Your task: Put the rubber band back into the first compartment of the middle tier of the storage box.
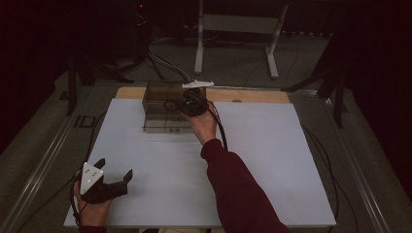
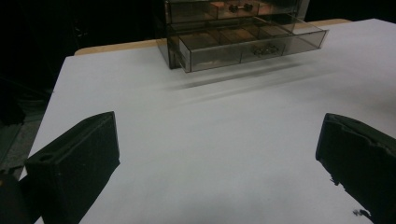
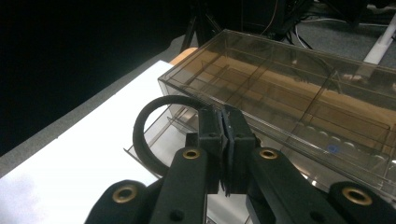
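my right gripper is over the smoky clear drawer organiser at the far edge of the white worktop, left of its middle, jaws pinched tight on a black rubber ring. the ring hangs out to one side of the jaws, above the pulled-out bottom drawer with its divided compartments. the organiser's top drawer looks pushed in. my left gripper rests at the near left corner of the worktop, jaws spread wide with nothing between them, well apart from the organiser. a dark red sleeve covers the right forearm.
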A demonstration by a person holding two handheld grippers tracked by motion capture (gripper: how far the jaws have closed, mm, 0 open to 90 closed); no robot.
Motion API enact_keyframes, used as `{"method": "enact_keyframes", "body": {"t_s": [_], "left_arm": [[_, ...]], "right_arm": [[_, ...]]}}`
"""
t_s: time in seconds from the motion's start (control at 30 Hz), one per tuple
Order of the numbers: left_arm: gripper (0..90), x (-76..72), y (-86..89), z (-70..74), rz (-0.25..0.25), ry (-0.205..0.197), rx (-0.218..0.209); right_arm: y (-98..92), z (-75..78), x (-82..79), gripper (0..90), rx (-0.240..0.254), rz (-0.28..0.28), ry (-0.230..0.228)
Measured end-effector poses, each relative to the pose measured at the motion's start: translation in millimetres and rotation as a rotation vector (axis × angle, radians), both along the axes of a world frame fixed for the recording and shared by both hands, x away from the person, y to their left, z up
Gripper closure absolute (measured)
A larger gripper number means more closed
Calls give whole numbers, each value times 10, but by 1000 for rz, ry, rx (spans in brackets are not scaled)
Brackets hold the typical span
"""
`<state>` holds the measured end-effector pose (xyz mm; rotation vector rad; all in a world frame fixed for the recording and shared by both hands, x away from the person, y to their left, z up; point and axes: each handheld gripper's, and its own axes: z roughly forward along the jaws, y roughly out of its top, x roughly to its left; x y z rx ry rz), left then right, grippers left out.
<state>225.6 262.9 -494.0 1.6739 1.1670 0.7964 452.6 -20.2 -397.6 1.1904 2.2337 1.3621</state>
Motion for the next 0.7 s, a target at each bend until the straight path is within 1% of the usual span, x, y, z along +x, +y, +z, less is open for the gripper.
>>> {"method": "enact_keyframes", "body": {"t_s": [0.23,0.33,0.7], "left_arm": [[4,1,-3,-1,-1,0,4],[4,-1,-4,2,-3,0,8],[4,4,-9,2,-3,0,9]], "right_arm": [[50,-34,12,889,-2,4,1],[102,-50,2,889,-19,15,-1],[204,-73,14,887,-23,24,-1]]}}
